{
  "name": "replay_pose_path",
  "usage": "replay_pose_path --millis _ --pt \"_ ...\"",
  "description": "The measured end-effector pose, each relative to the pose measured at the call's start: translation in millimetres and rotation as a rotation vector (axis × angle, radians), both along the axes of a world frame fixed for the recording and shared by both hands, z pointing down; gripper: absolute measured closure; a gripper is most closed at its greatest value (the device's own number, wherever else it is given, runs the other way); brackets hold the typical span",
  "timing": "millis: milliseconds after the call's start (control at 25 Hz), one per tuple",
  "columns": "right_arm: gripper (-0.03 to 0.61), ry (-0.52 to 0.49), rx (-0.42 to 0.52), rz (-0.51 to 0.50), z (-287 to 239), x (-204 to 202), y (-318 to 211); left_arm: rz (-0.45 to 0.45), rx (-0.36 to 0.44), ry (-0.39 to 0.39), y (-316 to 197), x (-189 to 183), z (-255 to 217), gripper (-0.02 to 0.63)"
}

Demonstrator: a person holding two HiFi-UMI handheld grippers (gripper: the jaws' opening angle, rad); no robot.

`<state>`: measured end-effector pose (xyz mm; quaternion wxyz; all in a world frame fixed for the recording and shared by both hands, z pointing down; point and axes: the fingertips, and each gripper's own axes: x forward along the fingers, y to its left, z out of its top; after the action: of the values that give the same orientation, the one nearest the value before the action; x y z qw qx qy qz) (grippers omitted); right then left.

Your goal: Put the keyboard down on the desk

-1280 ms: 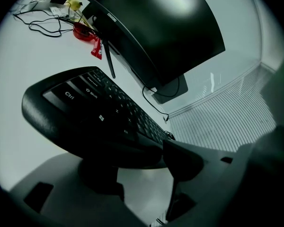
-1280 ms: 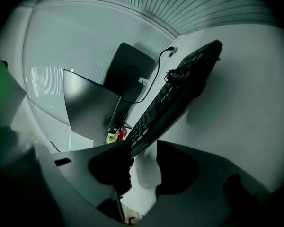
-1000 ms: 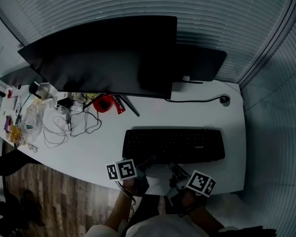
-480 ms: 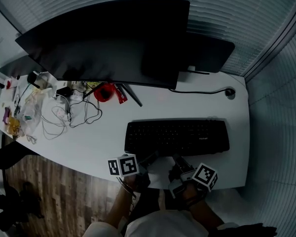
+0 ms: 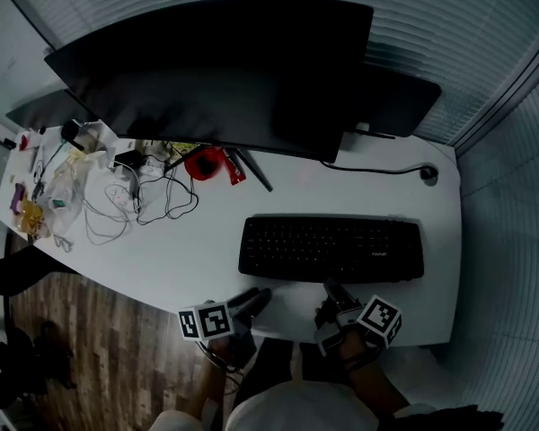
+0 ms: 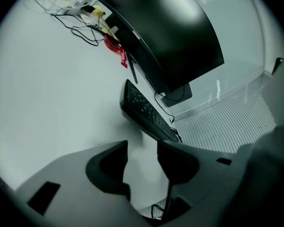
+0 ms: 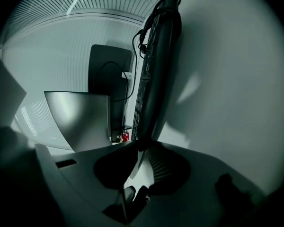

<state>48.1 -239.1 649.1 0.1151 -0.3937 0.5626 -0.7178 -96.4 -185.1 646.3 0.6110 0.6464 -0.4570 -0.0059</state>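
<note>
The black keyboard [image 5: 332,250] lies flat on the white desk [image 5: 189,250], right of centre; it also shows as the keyboard [image 6: 146,112] ahead of the left jaws and the keyboard [image 7: 156,79] stretching away from the right jaws. My left gripper [image 5: 251,301] hovers at the desk's front edge, short of the keyboard's near-left corner. The left gripper [image 6: 142,148] jaws are closing with only bare desk between them. My right gripper [image 5: 332,293] sits just before the keyboard's front edge. The right gripper [image 7: 143,148] jaws are closing to a narrow slit, with nothing between them.
A wide dark monitor [image 5: 216,70] spans the back of the desk, a second dark screen [image 5: 404,97] behind it at right. Tangled cables [image 5: 117,205], a red object [image 5: 205,162] and small clutter fill the left end. A cable grommet [image 5: 428,172] sits back right. Wood floor lies below left.
The left gripper has drawn back from the keyboard toward the desk's front edge. Both pairs of jaws have narrowed. The keyboard stays flat on the desk.
</note>
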Motion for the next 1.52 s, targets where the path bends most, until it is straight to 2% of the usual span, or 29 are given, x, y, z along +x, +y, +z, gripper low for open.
replay_pose_path --millis 200,320,520,760,960,1080,1320,1520 --pt "0.497 0.015 -0.003 0.000 7.9 -0.3 0.5 -0.065 0.033 -0.031 9.6 -21.6 -10.1 0.432" --pt "0.497 0.017 -0.008 0.009 11.5 -2.6 0.7 -0.082 0.071 -0.078 6.4 -29.0 -18.6 0.471" --pt "0.497 0.027 -0.006 0.017 17.1 -5.2 1.2 -0.072 0.116 -0.125 -2.6 -29.5 -25.3 0.519" --pt "0.497 0.032 -0.004 0.026 21.0 -4.5 1.6 -0.058 0.181 -0.238 -8.9 -28.9 -33.4 0.584" --pt "0.497 0.041 0.011 0.027 18.8 -4.9 -1.9 -0.045 0.201 -0.279 -8.3 -25.9 -31.9 0.600" --pt "0.497 0.055 -0.001 0.026 20.6 -4.3 -3.1 -0.044 0.197 -0.283 -8.3 -24.9 -27.6 0.600" --pt "0.497 0.154 -0.114 0.005 26.9 -1.7 1.9 -0.047 0.201 -0.273 -12.0 -25.3 -26.3 0.600" --pt "0.497 0.200 -0.159 0.009 28.5 -0.7 4.2 -0.046 0.212 -0.255 -17.3 -26.4 -28.2 0.600"
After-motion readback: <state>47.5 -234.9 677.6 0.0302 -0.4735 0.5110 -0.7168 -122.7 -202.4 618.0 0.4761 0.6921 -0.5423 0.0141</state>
